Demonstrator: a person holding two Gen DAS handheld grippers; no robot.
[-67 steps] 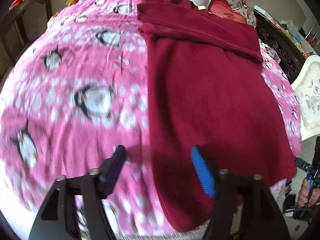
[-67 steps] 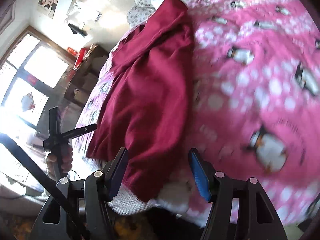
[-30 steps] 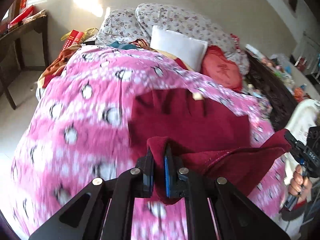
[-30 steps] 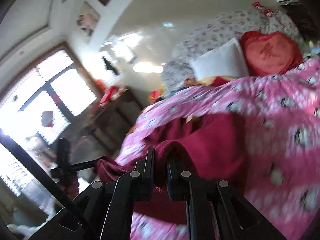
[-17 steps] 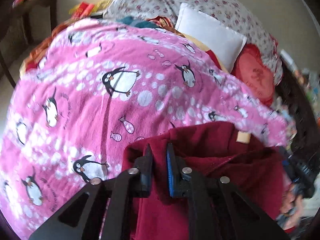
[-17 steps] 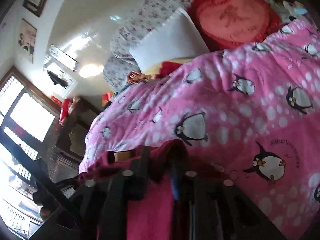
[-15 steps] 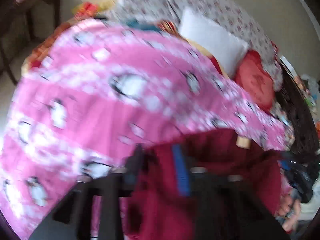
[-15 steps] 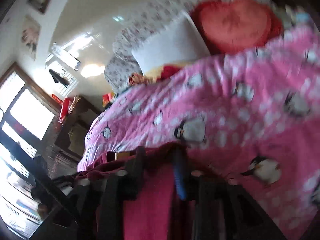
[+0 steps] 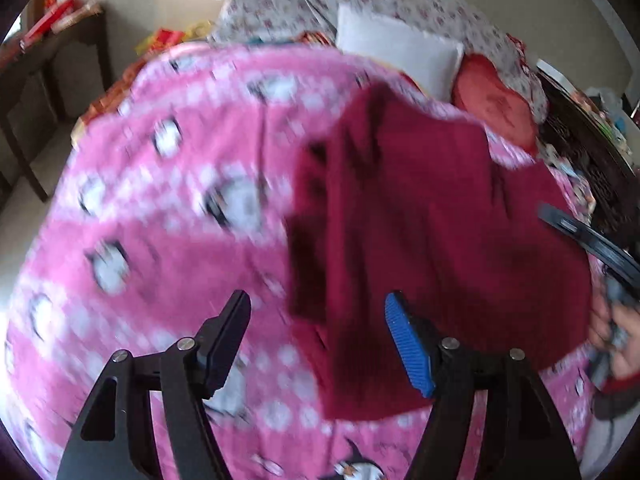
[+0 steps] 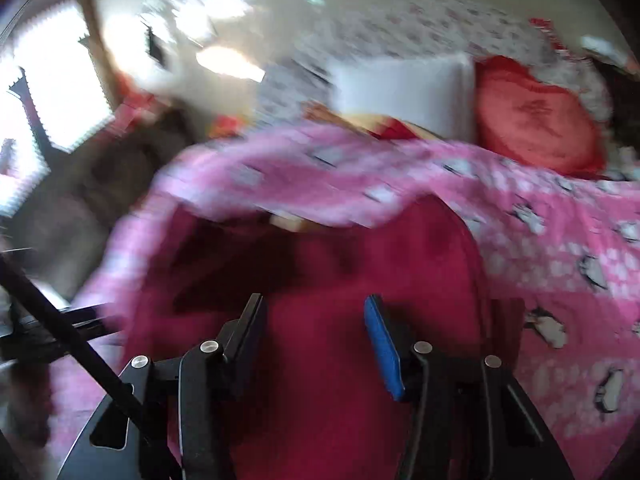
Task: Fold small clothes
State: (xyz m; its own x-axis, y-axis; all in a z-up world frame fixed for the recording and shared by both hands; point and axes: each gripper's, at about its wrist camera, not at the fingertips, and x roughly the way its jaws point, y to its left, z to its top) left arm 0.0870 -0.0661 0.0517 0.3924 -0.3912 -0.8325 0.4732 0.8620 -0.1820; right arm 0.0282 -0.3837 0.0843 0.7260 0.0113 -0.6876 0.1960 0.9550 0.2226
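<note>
A: Where is the dark red garment (image 9: 420, 208) seen?

B: It is seen lying on the pink penguin-print blanket (image 9: 168, 216) that covers the bed; in the left wrist view it is spread across the right half of the blanket, with its left edge doubled into a darker band; the picture is blurred, so finer folds cannot be told.

A: How is the left gripper (image 9: 318, 322) found?

B: Its jaws are found spread and widening at this moment; nothing is pinched; the black finger is seen over the pink blanket and the blue pad (image 9: 406, 350) over the garment, so the garment's near left edge is framed between them from above; whether either finger touches the cloth cannot be told.

A: And the right gripper (image 10: 314, 334)?

B: Its jaws are seen apart yet drawing together; the red cloth (image 10: 320, 360) fills the gap behind them, but no pad is seen pressed on it; nothing is gripped.

A: What else is shown?

B: A white pillow (image 10: 404, 92) and a red heart-shaped cushion (image 10: 536, 116) are seen at the head of the bed, side by side; a floral quilt (image 9: 400, 8) is piled behind them; a hand (image 9: 616, 340) holding the other tool's handle is caught at the right edge of the left view, just beside the garment's right border.
</note>
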